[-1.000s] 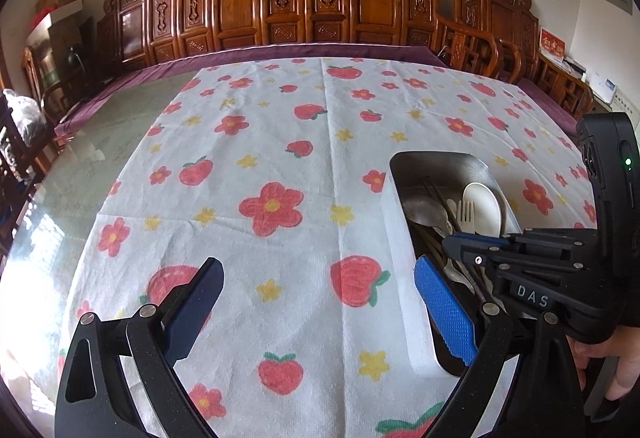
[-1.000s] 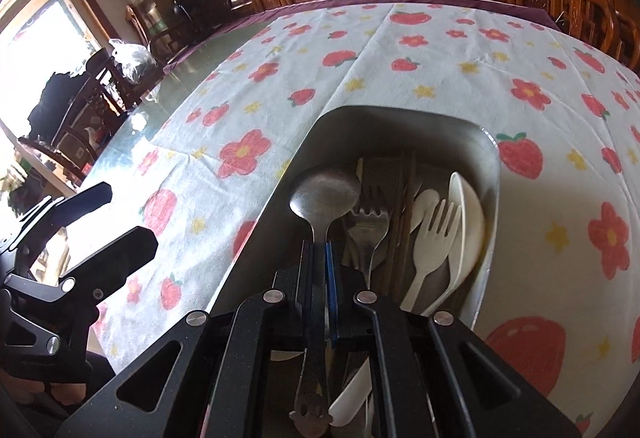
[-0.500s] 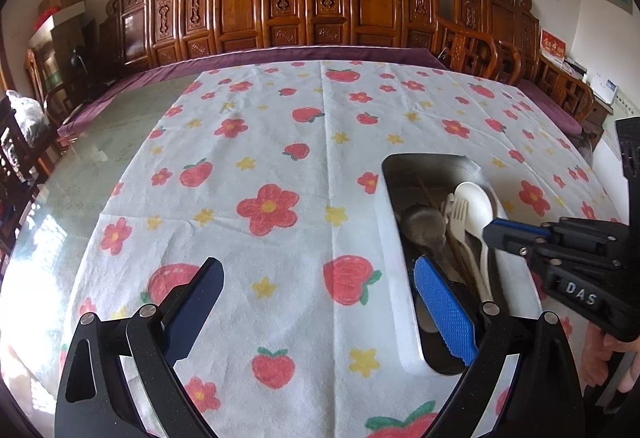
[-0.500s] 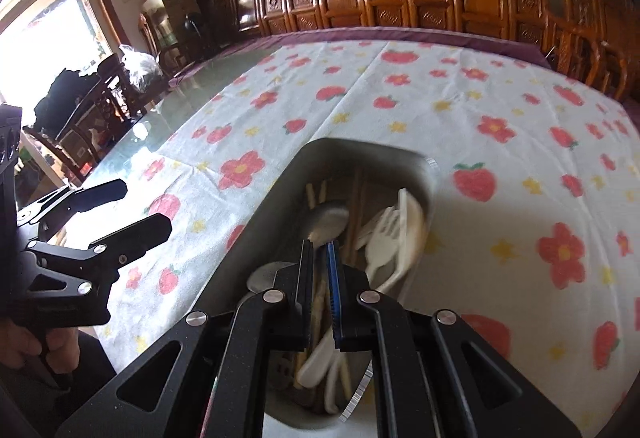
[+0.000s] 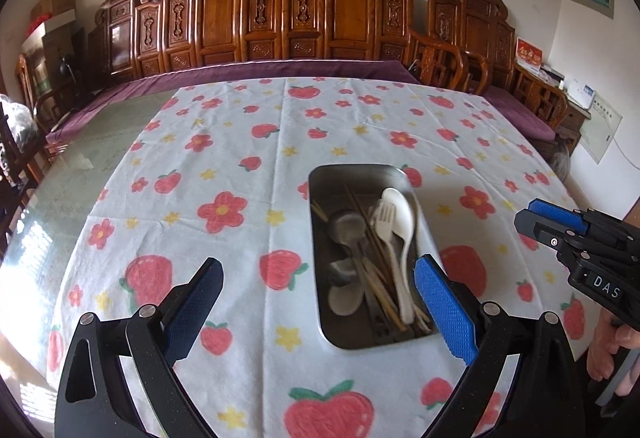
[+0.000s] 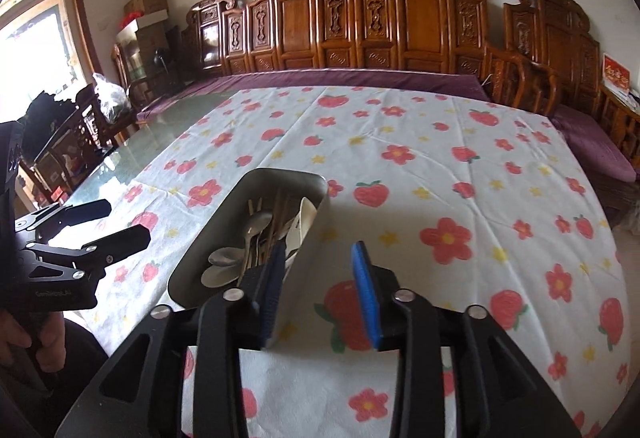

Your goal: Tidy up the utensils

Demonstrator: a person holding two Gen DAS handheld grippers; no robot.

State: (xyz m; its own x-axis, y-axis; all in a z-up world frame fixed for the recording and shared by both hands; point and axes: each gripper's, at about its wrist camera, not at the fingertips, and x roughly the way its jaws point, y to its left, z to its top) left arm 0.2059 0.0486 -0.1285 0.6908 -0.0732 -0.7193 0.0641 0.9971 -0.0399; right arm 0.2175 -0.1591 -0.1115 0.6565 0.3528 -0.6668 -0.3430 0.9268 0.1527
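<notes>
One metal tray holds one white fork, several spoons and chopsticks, ahead between the left gripper fingers. Both grippers' fingers stand apart, empty; right gripper beside the tray.

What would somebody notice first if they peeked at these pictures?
Probably the bright tablecloth with red strawberries and flowers, spread over the whole table. Next, the shiny metal tray lying on it just ahead, jumbled with a white plastic fork, a white spoon, metal spoons and chopsticks. Both claws hang open and empty: the left claw in front of the tray, the right claw beside the tray's right edge.
</notes>
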